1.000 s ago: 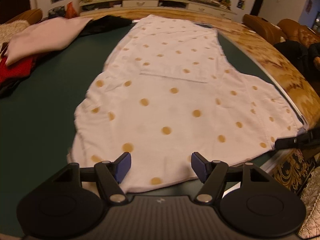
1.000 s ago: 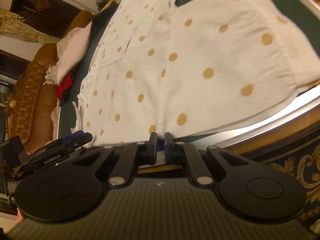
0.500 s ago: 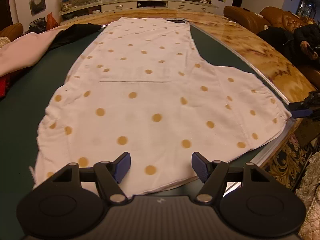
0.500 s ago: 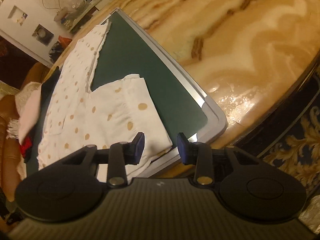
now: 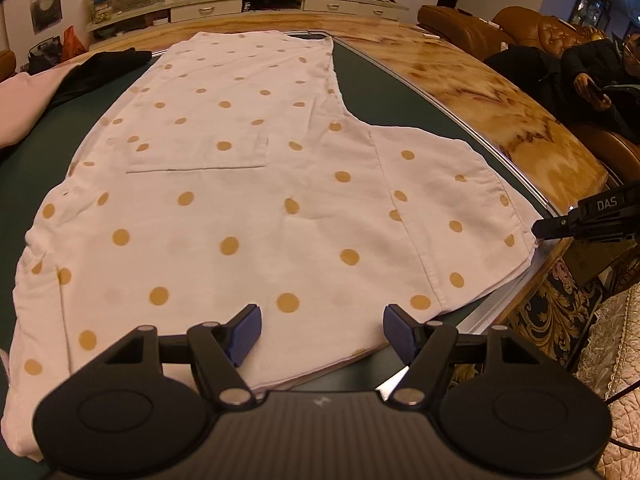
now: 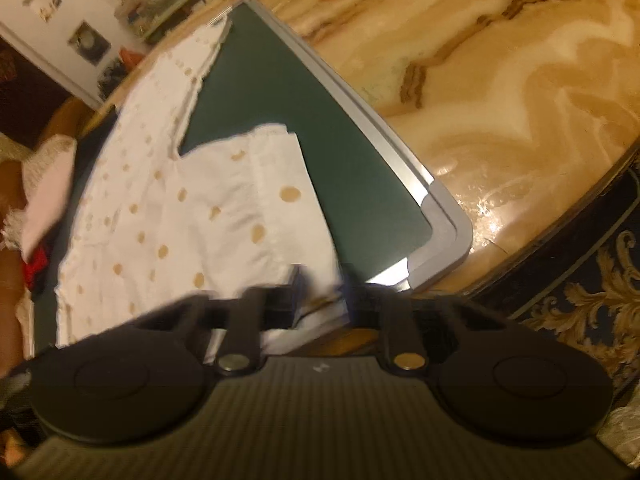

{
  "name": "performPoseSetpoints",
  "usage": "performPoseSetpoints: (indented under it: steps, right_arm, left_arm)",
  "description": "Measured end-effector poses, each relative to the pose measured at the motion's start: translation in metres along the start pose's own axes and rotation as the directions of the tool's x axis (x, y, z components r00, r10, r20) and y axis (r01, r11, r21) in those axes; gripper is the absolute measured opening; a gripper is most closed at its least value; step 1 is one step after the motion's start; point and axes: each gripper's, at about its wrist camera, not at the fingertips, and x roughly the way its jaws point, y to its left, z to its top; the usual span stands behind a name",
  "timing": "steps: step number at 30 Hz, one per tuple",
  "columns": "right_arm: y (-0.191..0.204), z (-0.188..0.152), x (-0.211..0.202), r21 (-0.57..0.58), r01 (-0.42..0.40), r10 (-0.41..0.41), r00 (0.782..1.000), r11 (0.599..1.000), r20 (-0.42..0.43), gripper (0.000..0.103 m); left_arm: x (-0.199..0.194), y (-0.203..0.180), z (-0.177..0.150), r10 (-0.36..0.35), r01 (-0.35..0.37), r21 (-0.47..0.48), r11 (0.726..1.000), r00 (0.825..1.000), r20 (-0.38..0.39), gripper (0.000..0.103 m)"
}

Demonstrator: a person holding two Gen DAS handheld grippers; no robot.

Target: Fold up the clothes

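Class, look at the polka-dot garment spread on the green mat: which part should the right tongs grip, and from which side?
Grip the polka-dot garment at its right sleeve's corner. It lies thin and flat at the green mat edge, so come in low from the right, where the right tongs already sit open.

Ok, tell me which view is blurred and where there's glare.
Left wrist view: sharp, warm indoor light, fisheye bending of the table edge; the polka-dot garment reads clearly. Right wrist view: motion-blurred, worst around the right tool and the garment's near edge; bright glare on the marble tabletop and the mat's metal frame.
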Motion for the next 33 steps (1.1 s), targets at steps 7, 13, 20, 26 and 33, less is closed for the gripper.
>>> performPoseSetpoints:
  steps: [7,13,20,26,33]
  right_arm:
    - [-0.013,-0.001,-0.002,0.094,-0.122,0.122,0.992,0.988,-0.002,0.004]
    - [0.003,0.016,-0.020,0.109,-0.256,0.251,0.966,0.961,0.056,0.004]
    - [0.058,0.047,-0.034,0.013,-0.362,0.360,0.930,0.932,0.080,0.004]
    - [0.109,0.071,-0.028,-0.068,-0.402,0.406,0.911,0.913,0.067,0.004]
    - [0.189,0.098,-0.012,-0.180,-0.448,0.460,0.888,0.876,0.030,0.004]
  left_arm:
    - [0.003,-0.001,-0.002,-0.006,0.006,0.013,1.000,1.000,0.002,0.073]
    - [0.002,-0.001,-0.006,-0.009,0.008,0.033,0.999,1.000,0.011,0.074]
    - [0.001,0.000,-0.010,-0.015,0.014,0.046,0.999,1.000,0.022,0.075]
    - [-0.004,0.009,-0.013,-0.018,0.017,0.021,1.000,0.999,0.034,0.075]
    - [-0.011,0.025,-0.019,-0.028,0.029,-0.019,0.999,0.998,0.054,0.075]
